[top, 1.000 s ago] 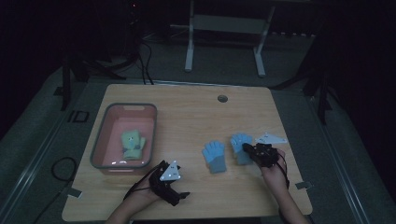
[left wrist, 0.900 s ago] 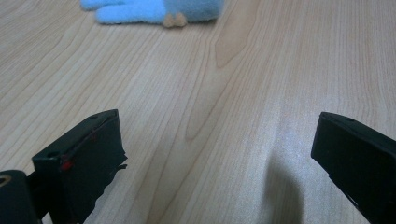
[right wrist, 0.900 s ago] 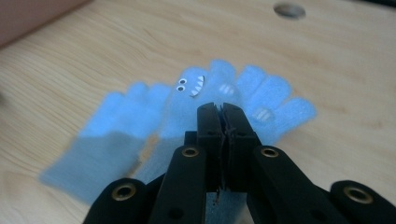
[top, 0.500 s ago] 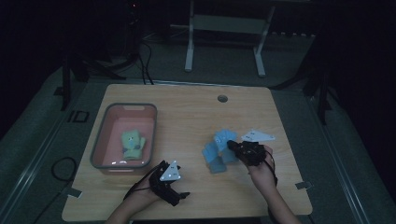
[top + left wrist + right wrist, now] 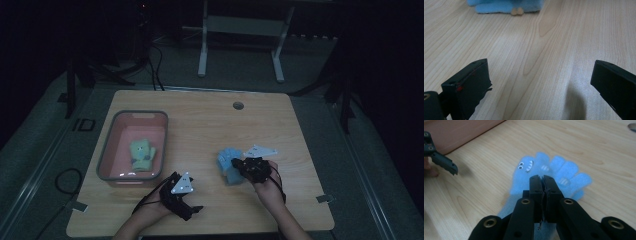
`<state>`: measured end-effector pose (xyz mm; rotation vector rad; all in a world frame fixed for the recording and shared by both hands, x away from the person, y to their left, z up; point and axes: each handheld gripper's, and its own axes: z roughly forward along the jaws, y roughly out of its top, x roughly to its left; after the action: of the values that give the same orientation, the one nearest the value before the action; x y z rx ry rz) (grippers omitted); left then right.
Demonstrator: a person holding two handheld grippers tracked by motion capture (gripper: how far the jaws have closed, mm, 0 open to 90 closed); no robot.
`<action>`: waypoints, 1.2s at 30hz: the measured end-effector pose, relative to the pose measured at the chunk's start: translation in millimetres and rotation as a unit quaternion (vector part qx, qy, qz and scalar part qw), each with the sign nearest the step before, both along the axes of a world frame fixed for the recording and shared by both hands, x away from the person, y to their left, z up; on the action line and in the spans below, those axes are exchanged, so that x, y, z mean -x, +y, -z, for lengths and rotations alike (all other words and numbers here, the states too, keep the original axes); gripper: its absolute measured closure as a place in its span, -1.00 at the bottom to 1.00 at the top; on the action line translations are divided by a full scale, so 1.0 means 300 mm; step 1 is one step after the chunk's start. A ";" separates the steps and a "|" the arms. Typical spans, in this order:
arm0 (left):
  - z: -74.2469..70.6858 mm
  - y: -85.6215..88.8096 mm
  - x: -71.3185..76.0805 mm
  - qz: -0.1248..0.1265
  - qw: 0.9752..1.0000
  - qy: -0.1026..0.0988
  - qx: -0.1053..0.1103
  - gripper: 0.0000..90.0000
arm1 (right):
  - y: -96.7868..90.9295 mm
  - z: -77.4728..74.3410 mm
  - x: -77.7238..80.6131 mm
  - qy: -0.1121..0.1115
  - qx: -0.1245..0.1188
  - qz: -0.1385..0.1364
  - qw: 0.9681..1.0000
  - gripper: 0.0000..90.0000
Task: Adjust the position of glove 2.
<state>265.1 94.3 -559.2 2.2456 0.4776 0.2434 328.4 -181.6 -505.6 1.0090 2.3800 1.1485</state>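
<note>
Pinching blue glove, googly eyes, white teeth

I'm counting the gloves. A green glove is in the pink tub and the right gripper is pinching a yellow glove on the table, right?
Nearly. In the right gripper view, the right gripper is pinching a blue glove, not yellow. The green glove is in the pink tub.

On the tabletop a tub sits at the left with a glove inside it. To its right, near the middle, lie two more gloves just beside the right gripper. The left gripper rests near the front edge, before the tub's right corner.
</note>
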 end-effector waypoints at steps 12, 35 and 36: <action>0.000 -0.001 0.000 0.000 1.000 -0.001 -0.001 -0.94 | 0.010 0.074 -0.031 0.032 0.011 0.000 0.999 0.92; -0.015 -0.036 0.012 -0.002 1.000 -0.008 0.013 -0.94 | 0.011 0.075 -0.033 0.031 -0.002 -0.020 0.999 -0.22; -0.016 -0.038 0.012 -0.006 1.000 -0.009 0.015 -0.94 | 0.007 0.074 -0.036 0.035 -0.006 -0.026 0.999 -0.36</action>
<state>261.6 82.8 -554.5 2.2101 0.4826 0.2604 339.3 -179.6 -527.7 1.0128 2.4696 1.1652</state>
